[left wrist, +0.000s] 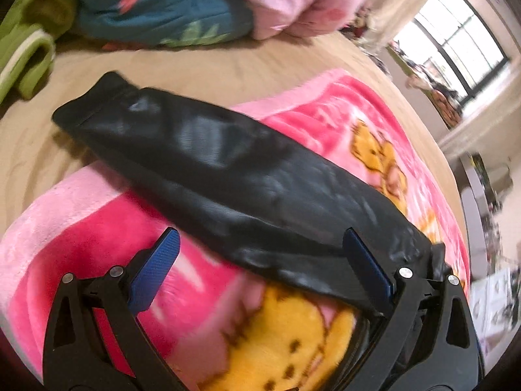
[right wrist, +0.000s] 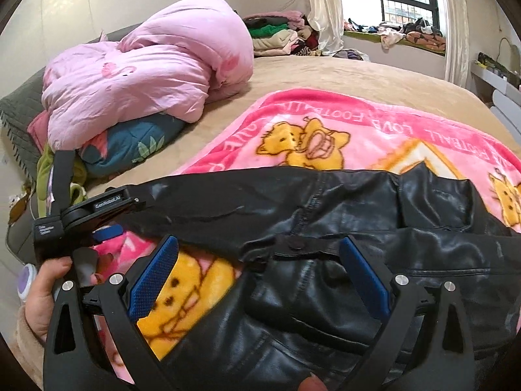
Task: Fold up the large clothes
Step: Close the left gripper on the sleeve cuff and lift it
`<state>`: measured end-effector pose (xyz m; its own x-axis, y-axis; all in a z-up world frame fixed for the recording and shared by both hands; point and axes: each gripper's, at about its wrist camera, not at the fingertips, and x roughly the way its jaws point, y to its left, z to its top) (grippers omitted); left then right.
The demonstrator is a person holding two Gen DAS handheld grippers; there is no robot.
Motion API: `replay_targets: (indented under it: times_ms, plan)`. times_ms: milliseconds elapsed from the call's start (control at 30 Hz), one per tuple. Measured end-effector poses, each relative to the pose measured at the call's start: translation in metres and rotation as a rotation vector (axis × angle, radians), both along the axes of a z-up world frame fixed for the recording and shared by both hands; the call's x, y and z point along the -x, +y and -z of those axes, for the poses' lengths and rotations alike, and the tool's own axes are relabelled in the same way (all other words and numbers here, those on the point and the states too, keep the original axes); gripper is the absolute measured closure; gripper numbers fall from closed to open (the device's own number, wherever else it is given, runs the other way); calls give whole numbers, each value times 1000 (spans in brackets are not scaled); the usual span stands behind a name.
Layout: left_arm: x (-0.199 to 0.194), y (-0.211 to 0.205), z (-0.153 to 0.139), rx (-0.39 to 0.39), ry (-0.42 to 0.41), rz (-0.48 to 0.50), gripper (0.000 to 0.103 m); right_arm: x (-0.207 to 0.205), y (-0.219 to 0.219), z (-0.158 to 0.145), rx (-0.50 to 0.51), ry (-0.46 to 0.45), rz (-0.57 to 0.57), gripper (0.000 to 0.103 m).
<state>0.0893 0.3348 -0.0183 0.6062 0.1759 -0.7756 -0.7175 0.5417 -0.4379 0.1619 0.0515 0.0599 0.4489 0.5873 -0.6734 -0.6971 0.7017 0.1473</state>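
On the left, the left gripper [left wrist: 260,260] hovers low over the pink blanket [left wrist: 97,215], its jaws spread wide with nothing between them. The sleeve [left wrist: 202,163] of the black leather jacket [right wrist: 342,238] runs slantwise from the tan bed [left wrist: 202,65] at its cuff end down across the blanket toward the right-hand finger, and its lower edge lies just beside that finger; whether they touch cannot be told. This view is blurred.

Further right, the right gripper [right wrist: 260,277] sits over the jacket's body, jaws likewise spread and holding nothing. A snap tab [right wrist: 294,244] and seams show between the fingers. The jacket lies spread on the blanket, in the near part of the bed, well apart from the pink quilt [right wrist: 146,65] heaped at the head. The left gripper's housing shows at the left edge of this view, near the sleeve.

The jacket looks like heavy, glossy leather or imitation: thick, fairly stiff, likely to fold in broad bends rather than sharp creases and to spring back. Its sheen suggests a slick surface, so flat panels may slip from the jaws. Better holds are probably doubled edges: the cuff, the hem, the shoulder seam or the collar, where the material is thicker. The plush blanket beneath may drag along when the jacket is pulled.
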Motion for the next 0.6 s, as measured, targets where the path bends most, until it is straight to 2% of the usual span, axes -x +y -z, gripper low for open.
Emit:
replay_targets:
  times_ms: [167, 400, 467, 600]
  plan:
    - [16, 21, 5, 30, -7, -79, 9, 2, 9, 1, -7, 8, -16, 5]
    - [27, 41, 18, 81, -9, -136, 9, 3, 18, 3, -2, 14, -33, 5]
    - [26, 47, 23, 104, -18, -147, 9, 5, 18, 2, -9, 11, -34, 5]
    - [17, 54, 34, 94, 9, -139, 9, 4, 15, 6, -18, 27, -22, 5]
